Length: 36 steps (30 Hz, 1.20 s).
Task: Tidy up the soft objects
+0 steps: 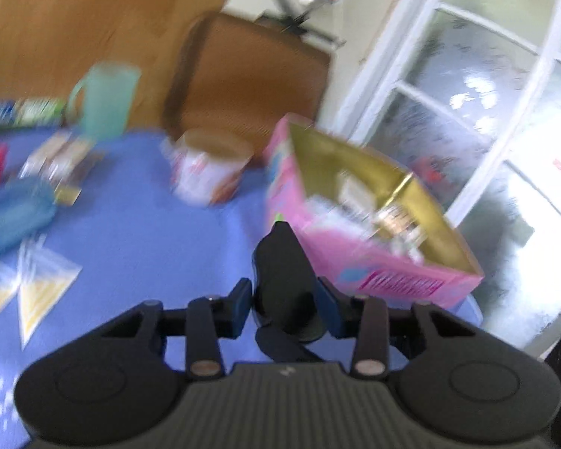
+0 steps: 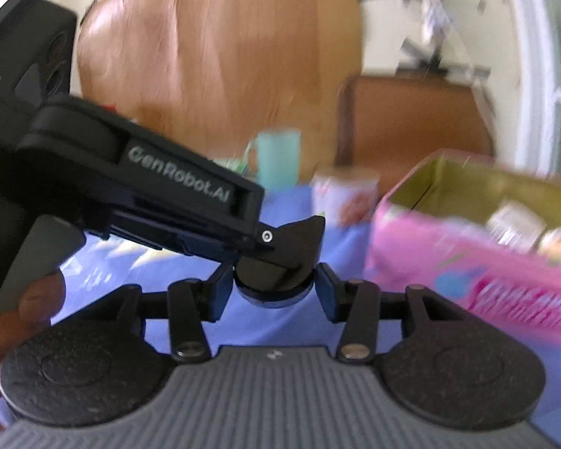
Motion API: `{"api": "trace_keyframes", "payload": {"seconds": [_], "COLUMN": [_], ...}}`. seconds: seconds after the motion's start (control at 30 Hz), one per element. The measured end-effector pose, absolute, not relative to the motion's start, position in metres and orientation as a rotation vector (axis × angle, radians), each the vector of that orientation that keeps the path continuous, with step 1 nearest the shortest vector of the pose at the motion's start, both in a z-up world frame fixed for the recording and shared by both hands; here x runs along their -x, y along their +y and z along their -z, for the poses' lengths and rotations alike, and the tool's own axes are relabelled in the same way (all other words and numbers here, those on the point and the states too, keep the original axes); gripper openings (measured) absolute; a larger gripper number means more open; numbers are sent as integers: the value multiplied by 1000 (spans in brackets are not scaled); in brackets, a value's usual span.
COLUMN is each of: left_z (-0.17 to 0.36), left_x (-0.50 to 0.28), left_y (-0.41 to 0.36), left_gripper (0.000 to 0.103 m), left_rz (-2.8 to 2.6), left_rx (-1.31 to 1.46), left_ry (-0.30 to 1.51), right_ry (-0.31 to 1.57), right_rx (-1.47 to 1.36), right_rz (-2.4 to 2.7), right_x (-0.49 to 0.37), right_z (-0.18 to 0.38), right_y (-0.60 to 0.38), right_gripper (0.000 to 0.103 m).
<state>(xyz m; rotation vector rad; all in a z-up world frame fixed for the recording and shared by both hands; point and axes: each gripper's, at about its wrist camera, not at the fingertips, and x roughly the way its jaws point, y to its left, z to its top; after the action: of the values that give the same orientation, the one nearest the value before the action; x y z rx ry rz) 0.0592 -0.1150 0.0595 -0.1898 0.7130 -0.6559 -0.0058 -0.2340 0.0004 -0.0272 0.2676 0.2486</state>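
The left gripper [image 1: 284,299], its jaws narrowly parted, has a dark rounded piece between them that looks like the other tool's tip, though motion blur hides any contact; the right gripper [image 2: 273,288] likewise brackets a black fingertip [image 2: 299,239] of the tool marked "GenRobot.AI". Left of the left gripper lie one blue soft pouch [image 1: 11,217] and two triangular packets [image 1: 43,288]. Ahead stand one teal mug [image 1: 106,101] and one white cup [image 1: 205,166], and right sits one pink box [image 1: 374,262], its lettering unreadable.
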Motion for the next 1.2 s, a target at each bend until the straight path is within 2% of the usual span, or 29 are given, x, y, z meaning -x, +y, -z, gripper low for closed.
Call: {"api": "trace_keyframes", "payload": {"seconds": [0.2, 0.37, 0.47, 0.7, 0.9, 1.03, 1.17, 1.2], "left_z": [-92, -84, -76, -66, -53, -38, -30, -30], "left_x": [-75, -104, -110, -85, -57, -46, -41, -41], "left_y": [-183, -234, -237, -190, -117, -57, 6, 21], "left_gripper": [38, 38, 36, 36, 36, 36, 36, 39], "left_rz": [741, 717, 656, 657, 552, 402, 253, 213], "left_rx": [90, 60, 61, 123, 150, 187, 253, 272], "left_ry": [619, 601, 621, 629, 608, 622, 620, 615], "right_ry": [170, 198, 233, 192, 171, 220, 346, 374], "right_rx": [25, 26, -34, -135, -103, -56, -92, -111], "right_rz": [-110, 71, 155, 121, -6, -151, -341, -377], "right_x": [-4, -48, -60, -33, -20, -33, -59, -68], "right_z": [-18, -13, -9, -5, -15, -14, -11, -10], "right_y": [-279, -318, -342, -350, -307, -265, -229, -221], "right_gripper": [51, 52, 52, 51, 51, 51, 52, 52]}}
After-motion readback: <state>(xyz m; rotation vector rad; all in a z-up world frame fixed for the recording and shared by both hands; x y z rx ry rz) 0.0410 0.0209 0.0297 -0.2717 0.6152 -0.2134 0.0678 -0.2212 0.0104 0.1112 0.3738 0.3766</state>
